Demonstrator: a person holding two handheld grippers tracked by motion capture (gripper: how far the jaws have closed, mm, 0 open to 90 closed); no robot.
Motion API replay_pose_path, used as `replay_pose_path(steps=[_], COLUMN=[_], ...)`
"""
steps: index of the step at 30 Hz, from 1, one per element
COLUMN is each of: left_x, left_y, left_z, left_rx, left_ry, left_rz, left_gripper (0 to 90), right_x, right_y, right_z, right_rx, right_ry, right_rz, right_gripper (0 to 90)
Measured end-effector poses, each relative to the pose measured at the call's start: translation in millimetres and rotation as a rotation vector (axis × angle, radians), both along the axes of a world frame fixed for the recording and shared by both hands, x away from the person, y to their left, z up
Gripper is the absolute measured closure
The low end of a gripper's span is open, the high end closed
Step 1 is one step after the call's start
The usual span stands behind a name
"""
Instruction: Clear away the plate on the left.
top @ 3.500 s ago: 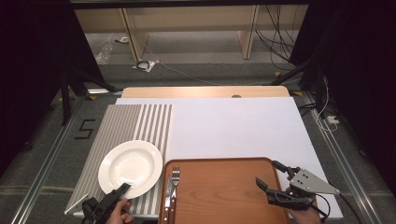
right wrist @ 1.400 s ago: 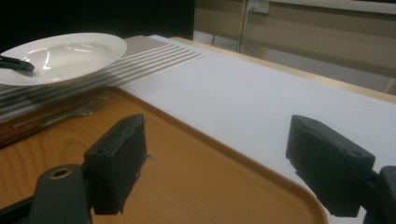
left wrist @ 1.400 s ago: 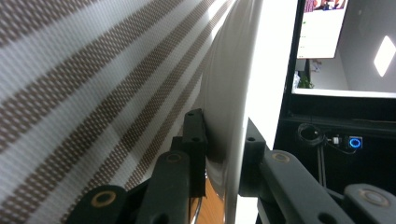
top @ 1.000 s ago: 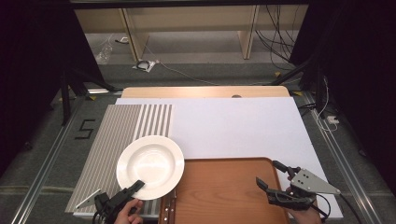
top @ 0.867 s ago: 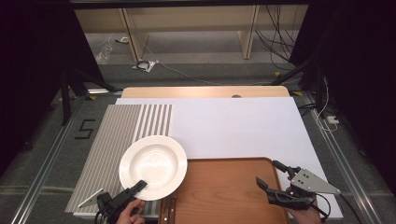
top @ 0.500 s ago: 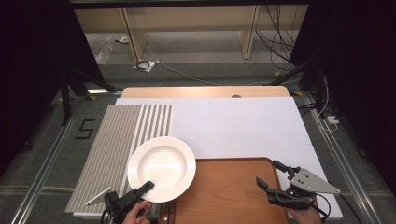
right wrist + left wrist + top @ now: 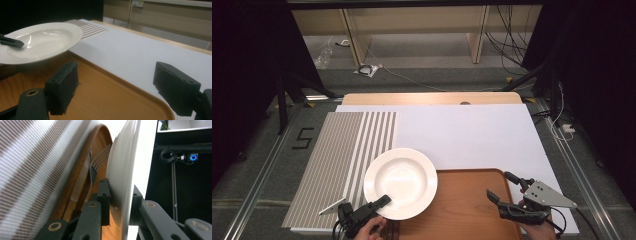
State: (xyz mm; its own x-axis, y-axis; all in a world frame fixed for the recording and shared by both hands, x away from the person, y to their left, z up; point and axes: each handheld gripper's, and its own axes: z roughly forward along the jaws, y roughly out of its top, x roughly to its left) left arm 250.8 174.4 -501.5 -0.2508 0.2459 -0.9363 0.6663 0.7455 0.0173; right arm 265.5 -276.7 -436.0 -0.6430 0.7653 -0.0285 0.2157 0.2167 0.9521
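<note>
The left gripper (image 7: 382, 201) is clamping the white plate (image 7: 400, 183) by its near rim — the plate is hanging half over the wooden tray's (image 7: 472, 210) left edge, tray centre lying rightward; the right gripper (image 7: 503, 186) is waiting wide open, empty.
</note>
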Motion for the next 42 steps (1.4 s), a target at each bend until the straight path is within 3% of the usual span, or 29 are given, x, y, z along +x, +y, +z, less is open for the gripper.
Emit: replay_pose_path(steps=[21, 42], left_x=[-2.4, -5.7], left_y=[-41.2, -65.7], left_z=[-2.3, -7.4], left_rx=[0.015, 0.037], left_ry=[0.005, 0.016], left_rz=[-0.176, -0.276], left_gripper=[77.3, 77.2], right_x=[-0.2, -0.1], right_y=[-0.2, -0.2], right_z=[0.2, 0.1], right_rx=[-0.002, -0.001], right_ry=[-0.001, -0.002], right_rz=[-0.002, -0.002], right_gripper=[21.0, 21.0])
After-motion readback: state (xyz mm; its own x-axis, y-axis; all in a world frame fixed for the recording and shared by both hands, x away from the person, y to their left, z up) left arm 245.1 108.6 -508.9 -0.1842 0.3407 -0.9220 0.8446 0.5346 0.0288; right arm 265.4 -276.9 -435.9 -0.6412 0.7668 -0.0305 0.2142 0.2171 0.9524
